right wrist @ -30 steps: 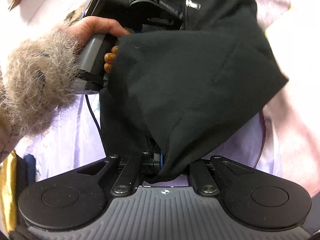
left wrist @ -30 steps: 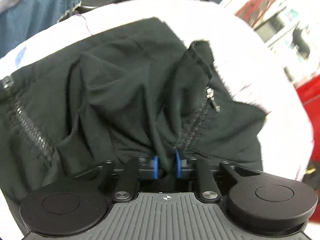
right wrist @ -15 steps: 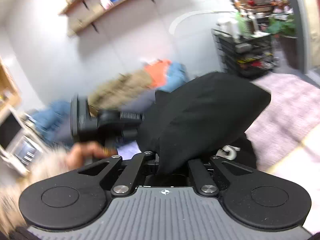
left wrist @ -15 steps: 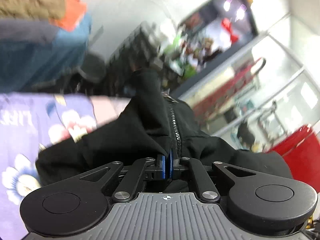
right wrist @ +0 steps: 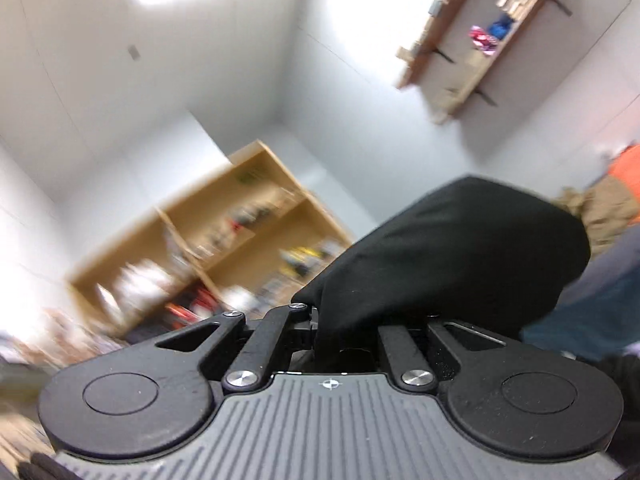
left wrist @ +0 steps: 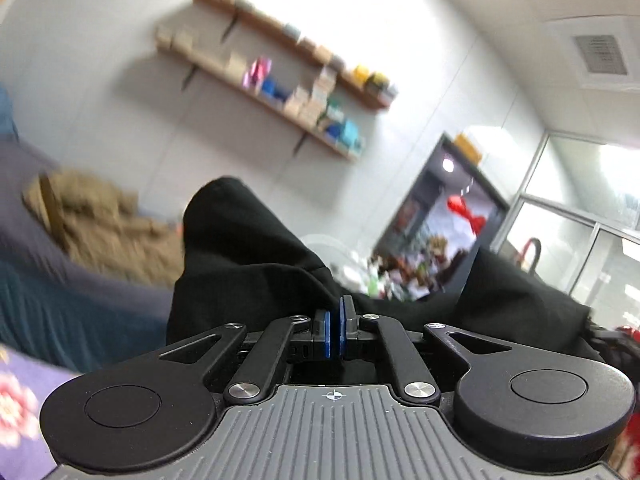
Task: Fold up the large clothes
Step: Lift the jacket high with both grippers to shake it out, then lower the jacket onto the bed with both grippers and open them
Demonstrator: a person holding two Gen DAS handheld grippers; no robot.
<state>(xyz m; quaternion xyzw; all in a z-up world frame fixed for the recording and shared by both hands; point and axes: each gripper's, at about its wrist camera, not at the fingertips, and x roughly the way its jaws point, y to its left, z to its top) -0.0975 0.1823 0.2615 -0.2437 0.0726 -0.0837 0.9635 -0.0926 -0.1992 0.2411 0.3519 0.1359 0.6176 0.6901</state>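
The black zip-up garment (left wrist: 248, 264) is lifted in the air and drapes forward over both grippers. My left gripper (left wrist: 335, 334) is shut on a fold of it, its blue pads pressed together on the cloth. More of the garment (left wrist: 520, 300) hangs to the right. In the right wrist view my right gripper (right wrist: 344, 332) is shut on another part of the black garment (right wrist: 460, 256), which bulges up and covers the fingertips. Both cameras point up toward the walls and ceiling.
Wall shelves (left wrist: 280, 80) with boxes hang on the white wall. A pile of tan and blue clothes (left wrist: 100, 224) lies at the left. A floral purple cloth (left wrist: 16, 392) shows at the bottom left. A wooden bookcase (right wrist: 224, 236) stands at the back.
Both grippers have swung up from the table with the garment in them. The views went from the table surface to the walls and ceiling. The garment now hangs in the air.
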